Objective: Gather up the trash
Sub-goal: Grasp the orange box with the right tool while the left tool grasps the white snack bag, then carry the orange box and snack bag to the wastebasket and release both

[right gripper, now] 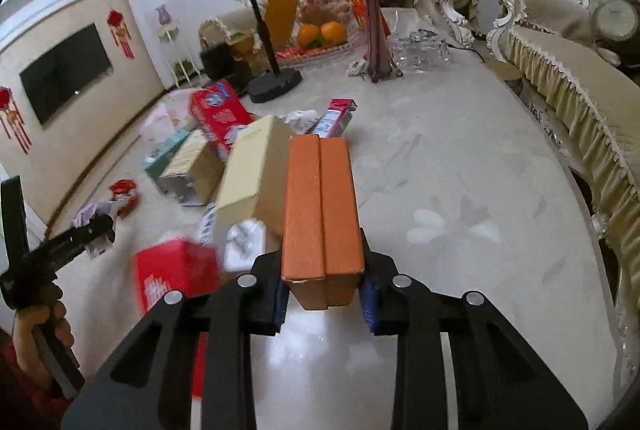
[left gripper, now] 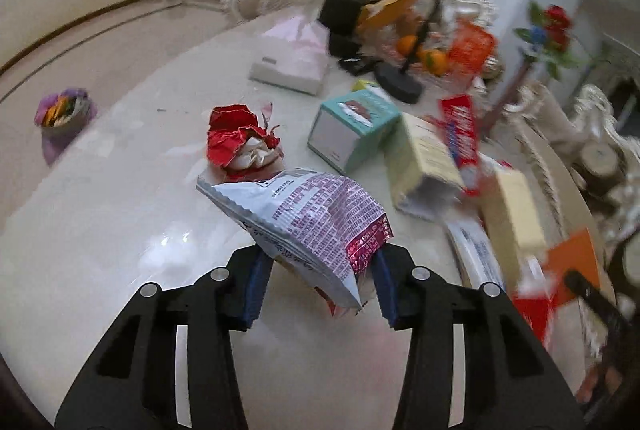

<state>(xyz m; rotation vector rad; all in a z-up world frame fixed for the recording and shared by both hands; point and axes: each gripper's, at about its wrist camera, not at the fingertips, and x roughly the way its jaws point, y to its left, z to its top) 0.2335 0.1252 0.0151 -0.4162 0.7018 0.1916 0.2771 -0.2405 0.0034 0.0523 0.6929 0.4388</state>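
My left gripper (left gripper: 320,262) is shut on a white and purple printed snack wrapper (left gripper: 316,213), held just above the pale marble table (left gripper: 120,230). A crumpled red paper (left gripper: 240,141) lies right behind it. My right gripper (right gripper: 324,294) is shut on one end of a long orange box (right gripper: 320,205), which sticks out forward over the table (right gripper: 460,169). In the right wrist view the left gripper (right gripper: 80,234) shows at the far left, held by a hand (right gripper: 40,330). A purple-lined bin (left gripper: 64,109) with trash in it stands on the floor to the left.
Loose boxes crowd the table: a teal box (left gripper: 352,127), a pale yellow box (left gripper: 424,165), a beige box (right gripper: 256,169) and a red box (right gripper: 176,270). Further back stand a black phone stand (right gripper: 272,81), a vase (right gripper: 376,29), oranges (right gripper: 320,33) and a glass dish (right gripper: 420,49). A sofa (right gripper: 560,69) borders the right.
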